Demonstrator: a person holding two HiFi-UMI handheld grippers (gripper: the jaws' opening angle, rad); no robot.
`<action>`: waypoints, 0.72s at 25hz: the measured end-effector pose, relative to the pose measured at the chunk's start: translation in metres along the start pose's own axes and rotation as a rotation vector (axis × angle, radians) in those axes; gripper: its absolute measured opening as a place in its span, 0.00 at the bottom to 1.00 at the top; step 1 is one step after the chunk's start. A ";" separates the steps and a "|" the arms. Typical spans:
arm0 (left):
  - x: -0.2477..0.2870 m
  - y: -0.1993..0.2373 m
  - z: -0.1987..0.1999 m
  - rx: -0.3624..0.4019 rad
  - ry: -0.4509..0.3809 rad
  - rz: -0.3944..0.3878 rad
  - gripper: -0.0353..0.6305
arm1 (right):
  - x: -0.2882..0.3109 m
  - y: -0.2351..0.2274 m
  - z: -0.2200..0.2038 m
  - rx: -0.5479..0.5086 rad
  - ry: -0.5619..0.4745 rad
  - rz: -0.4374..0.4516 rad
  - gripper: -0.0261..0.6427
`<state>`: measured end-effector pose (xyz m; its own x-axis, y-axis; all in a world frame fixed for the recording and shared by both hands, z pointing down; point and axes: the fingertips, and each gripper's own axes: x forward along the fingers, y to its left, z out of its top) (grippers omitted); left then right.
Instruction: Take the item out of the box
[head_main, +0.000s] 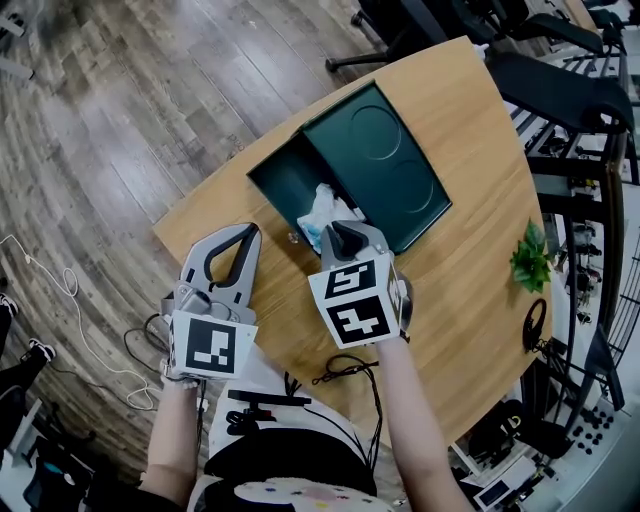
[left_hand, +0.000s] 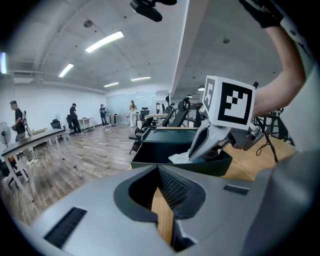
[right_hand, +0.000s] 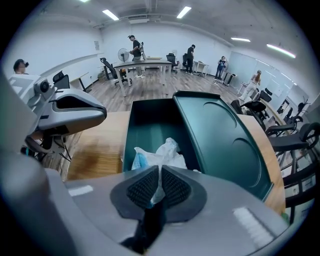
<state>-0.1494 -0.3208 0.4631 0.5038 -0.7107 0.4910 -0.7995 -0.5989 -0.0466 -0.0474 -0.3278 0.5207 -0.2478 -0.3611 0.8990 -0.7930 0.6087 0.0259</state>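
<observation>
A dark green box (head_main: 283, 180) stands open on the round wooden table (head_main: 470, 260), with its lid (head_main: 385, 165) lying across its right part. A crumpled white plastic bag (head_main: 321, 210) with some blue in it rises from the box's near end. My right gripper (head_main: 345, 238) is over the box's near wall and shut on the bag (right_hand: 161, 150), a thin fold of it pinched between the ribbed pads (right_hand: 176, 189). My left gripper (head_main: 243, 235) rests on the table left of the box, shut with nothing in it (left_hand: 159, 172).
A small green plant (head_main: 531, 258) and a black ring-shaped item (head_main: 536, 326) sit near the table's right edge. Office chairs (head_main: 560, 85) crowd the far right. Cables (head_main: 60, 290) trail on the wood floor at left. Several people stand far off in the room (right_hand: 135, 47).
</observation>
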 end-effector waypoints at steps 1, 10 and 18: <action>0.001 0.000 0.000 -0.002 -0.001 0.001 0.06 | 0.001 0.000 -0.001 -0.007 0.007 0.002 0.08; 0.002 -0.009 0.006 0.009 -0.015 -0.026 0.06 | -0.013 0.000 0.009 0.033 -0.105 0.063 0.05; -0.002 -0.027 0.021 0.014 -0.043 -0.038 0.06 | -0.039 0.003 0.019 0.040 -0.306 0.147 0.06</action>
<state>-0.1223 -0.3110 0.4447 0.5474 -0.7024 0.4549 -0.7751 -0.6306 -0.0410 -0.0504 -0.3254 0.4772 -0.5115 -0.4703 0.7191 -0.7562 0.6439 -0.1168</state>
